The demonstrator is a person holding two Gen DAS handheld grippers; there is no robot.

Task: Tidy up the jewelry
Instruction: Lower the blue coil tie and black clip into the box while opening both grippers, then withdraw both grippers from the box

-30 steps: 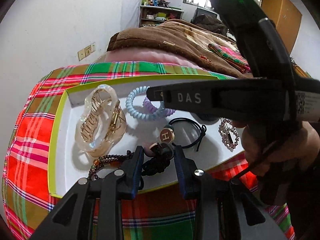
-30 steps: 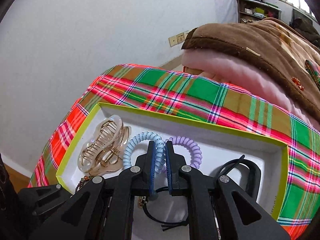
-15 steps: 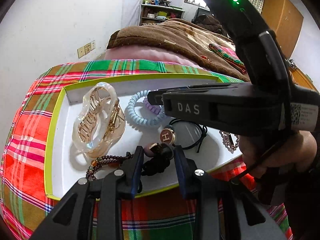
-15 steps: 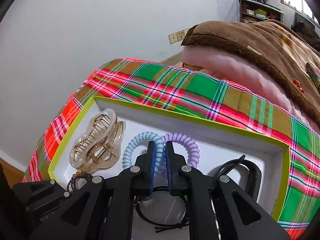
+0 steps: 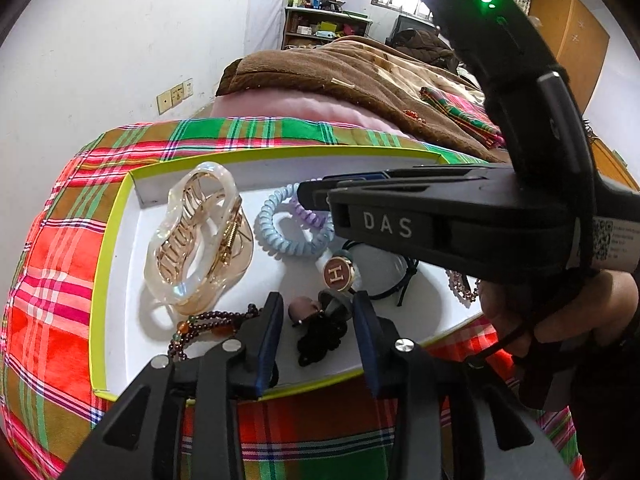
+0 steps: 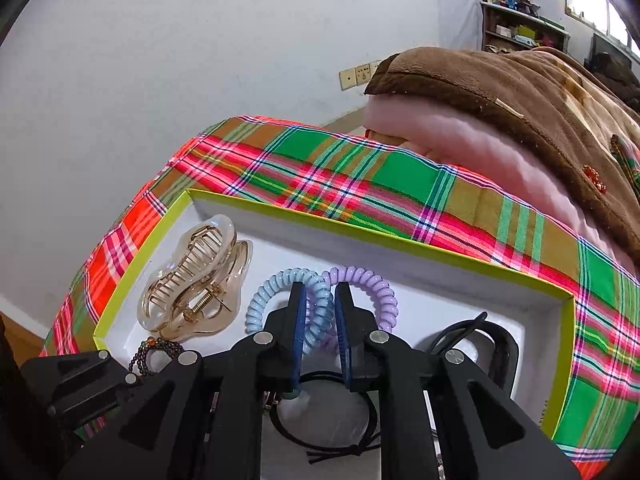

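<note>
Here, my right gripper (image 6: 318, 296) has its jaws parted a little, one finger on each side of the blue spiral hair tie (image 6: 288, 300) where it overlaps the purple spiral hair tie (image 6: 370, 292); I cannot tell whether the pads touch the coil. My left gripper (image 5: 316, 316) is spread wide, low over the near edge of the tray (image 5: 102, 256), with a black knotted cord ornament (image 5: 320, 336) and a mauve bead (image 5: 302, 308) lying between its fingers, untouched.

Only the left wrist view shows the round brown "H" charm (image 5: 338, 274), the dark beaded bracelet (image 5: 208, 320) beside the left finger, and the right tool's body crossing from the right, level, gripped by my right hand (image 5: 560, 308). Only the right wrist view shows the black elastic hair tie (image 6: 324, 412) looped under the right fingers and a black cable by the tray's far right corner.

Both views show the clear amber claw clip (image 6: 196, 284) lying at the tray's left end, apart from both tools. The tray sits on a plaid cloth (image 6: 360, 176), with a brown blanket (image 6: 520, 96) behind.
</note>
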